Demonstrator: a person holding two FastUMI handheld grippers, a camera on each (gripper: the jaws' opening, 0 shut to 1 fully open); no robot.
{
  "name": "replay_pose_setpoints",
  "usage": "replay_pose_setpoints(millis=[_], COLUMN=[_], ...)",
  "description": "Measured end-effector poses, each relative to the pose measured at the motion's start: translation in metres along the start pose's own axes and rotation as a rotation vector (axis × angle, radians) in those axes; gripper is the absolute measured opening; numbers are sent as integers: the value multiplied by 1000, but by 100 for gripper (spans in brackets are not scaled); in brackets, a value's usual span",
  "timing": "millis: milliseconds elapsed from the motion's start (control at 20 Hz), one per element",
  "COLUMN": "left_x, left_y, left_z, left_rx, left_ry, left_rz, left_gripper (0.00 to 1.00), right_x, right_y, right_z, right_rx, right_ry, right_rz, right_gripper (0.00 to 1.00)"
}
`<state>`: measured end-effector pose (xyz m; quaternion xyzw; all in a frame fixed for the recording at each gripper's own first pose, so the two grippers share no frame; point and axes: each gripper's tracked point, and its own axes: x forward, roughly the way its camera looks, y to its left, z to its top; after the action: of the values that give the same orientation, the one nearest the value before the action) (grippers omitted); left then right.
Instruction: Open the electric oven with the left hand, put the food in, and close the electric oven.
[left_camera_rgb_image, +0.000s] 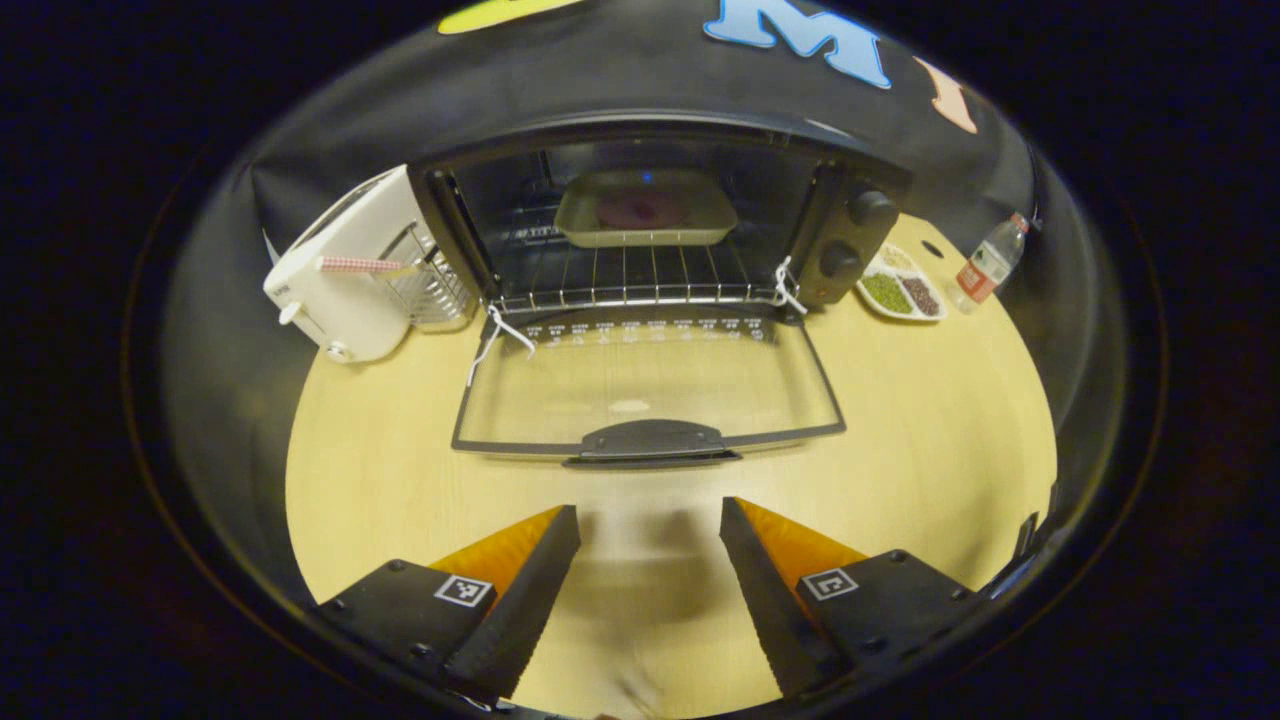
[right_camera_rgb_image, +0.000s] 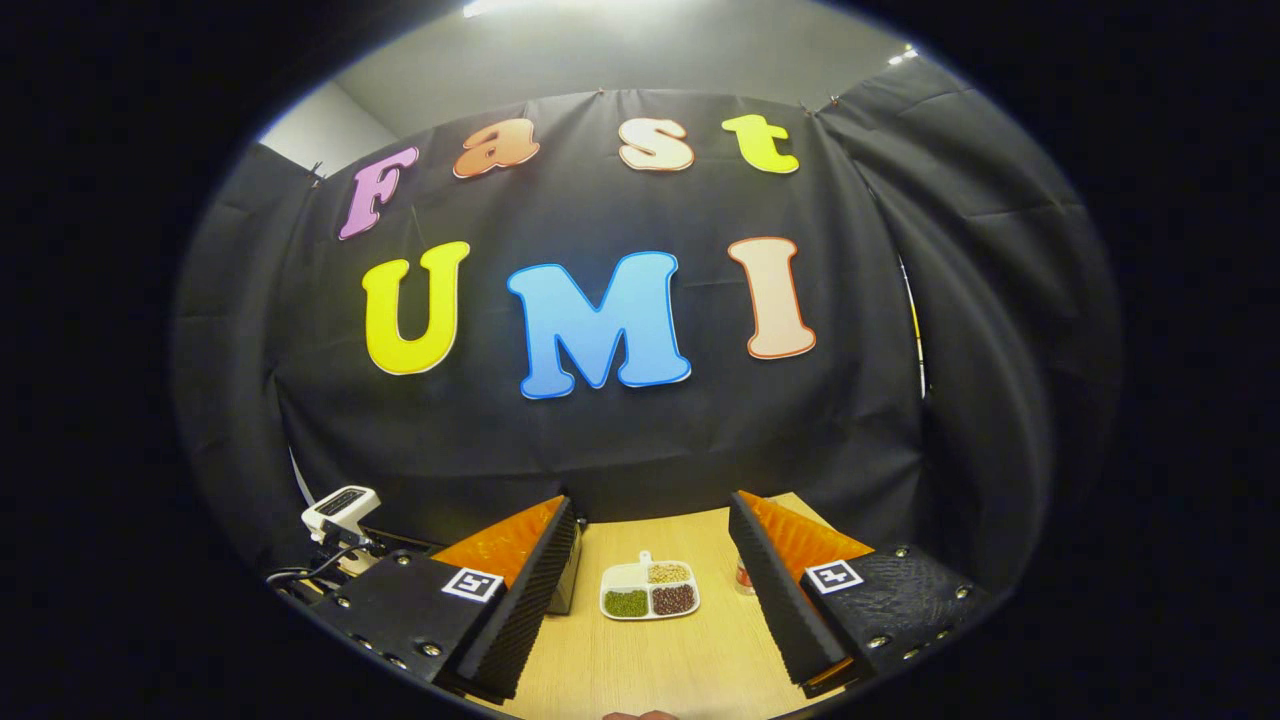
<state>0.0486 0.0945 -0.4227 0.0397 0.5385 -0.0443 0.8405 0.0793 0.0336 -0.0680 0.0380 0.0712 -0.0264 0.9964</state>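
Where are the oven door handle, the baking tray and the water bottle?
oven door handle (left_camera_rgb_image: 652, 441), left gripper view, middle of the grip.
baking tray (left_camera_rgb_image: 645, 236), left gripper view, front rim.
water bottle (left_camera_rgb_image: 990, 266), left gripper view, its body.

Black cloth wall (right_camera_rgb_image: 620, 440), pale wooden table (left_camera_rgb_image: 930, 420), grey ceiling (right_camera_rgb_image: 620, 50).

No text can be read on anything here. The bottle (left_camera_rgb_image: 988, 265), far ahead and to the right of the left gripper (left_camera_rgb_image: 650, 520), carries a red label too small to make out, and each gripper's fingers bear only square coded markers.
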Motion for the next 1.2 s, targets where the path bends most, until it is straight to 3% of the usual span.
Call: replay_pose_setpoints(millis=[500,600,650,750,850,900,1050,1150,1200], left_x=[52,58,57,57,56,55,46,39,37], left_y=[2,2,1,1,1,1,1,1,1], left_z=[-4,3,2,4,4,5,8,10,11], left_rx=[26,22,0,-10,12,6,5,4,3], left_ry=[101,88,106,108,101,99,80,68,64], left_rz=[-3,-5,-12,-20,-16,-15,-17,-17,-19], left_gripper=[92,100,96,100,92,100,96,100,96], right_x=[-2,-3,-3,-2,-2,-1,-1,-1,-2], right_y=[-16,-18,-18,-17,-14,-11,-5,0,3], right_z=[-5,-4,-4,-6,-9,-10,-8,-8,-9], right_rx=[-26,-33,-33,-32,-27,-24,-28,-30,-28], right_ry=[29,29,28,33,43,46,39,37,39], right_rz=[-57,-65,-67,-67,-63,-59,-47,-37,-33], right_gripper=[94,94,94,94,94,94,94,94,94])
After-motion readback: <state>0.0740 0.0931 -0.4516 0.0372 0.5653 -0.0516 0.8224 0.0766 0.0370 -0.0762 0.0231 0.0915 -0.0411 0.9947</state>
